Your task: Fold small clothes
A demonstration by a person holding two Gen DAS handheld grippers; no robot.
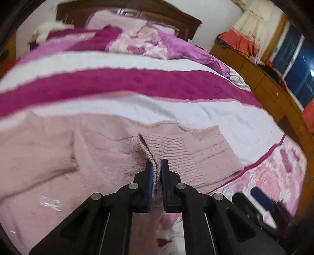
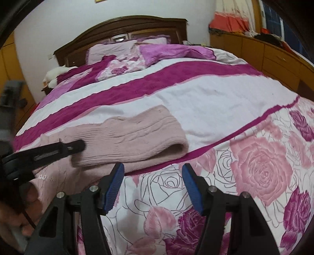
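No readable text or labels anywhere

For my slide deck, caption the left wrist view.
Left gripper pinching the pink sweater's ribbed edge on the bed.

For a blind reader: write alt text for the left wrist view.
The left hand-held gripper is shut on a fold of a pink sweater lying on a bed with a magenta and white striped cover. A wooden headboard and wooden cabinets stand behind.
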